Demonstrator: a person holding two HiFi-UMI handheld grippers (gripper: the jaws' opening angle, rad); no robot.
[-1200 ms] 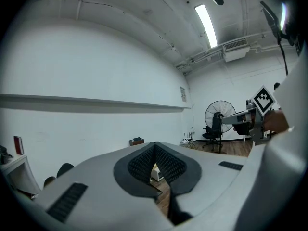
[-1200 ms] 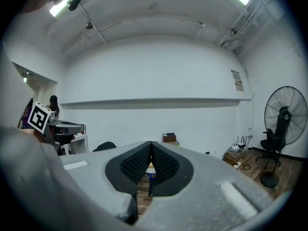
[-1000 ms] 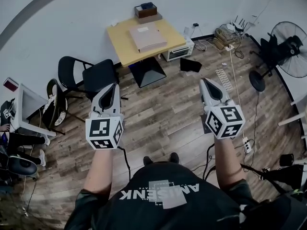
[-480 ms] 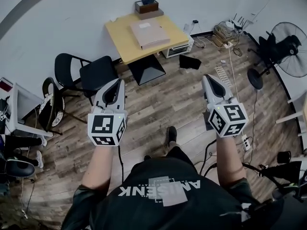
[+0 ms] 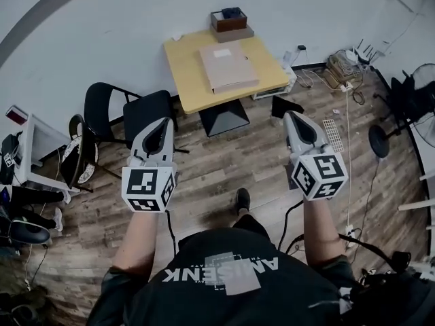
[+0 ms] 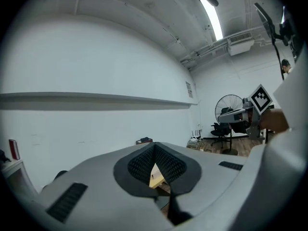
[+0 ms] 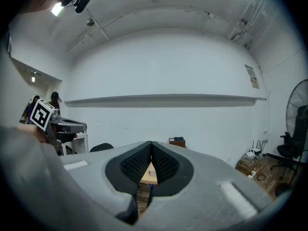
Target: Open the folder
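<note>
Chair stands beside table bearing folder.

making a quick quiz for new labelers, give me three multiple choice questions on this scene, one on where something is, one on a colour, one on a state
1. Where does the folder lie?
A. on the floor
B. on the table
C. on a chair

2. What colour is the table top?
A. yellow
B. blue
C. red

3. What state is the folder in?
A. spread open
B. standing on edge
C. closed, lying flat

Answers:
1 B, the head view shows it resting on the table top.
2 A, the bare top around the folder is yellow.
3 C, its cover lies flat and shut, with no inside pages showing.
</note>
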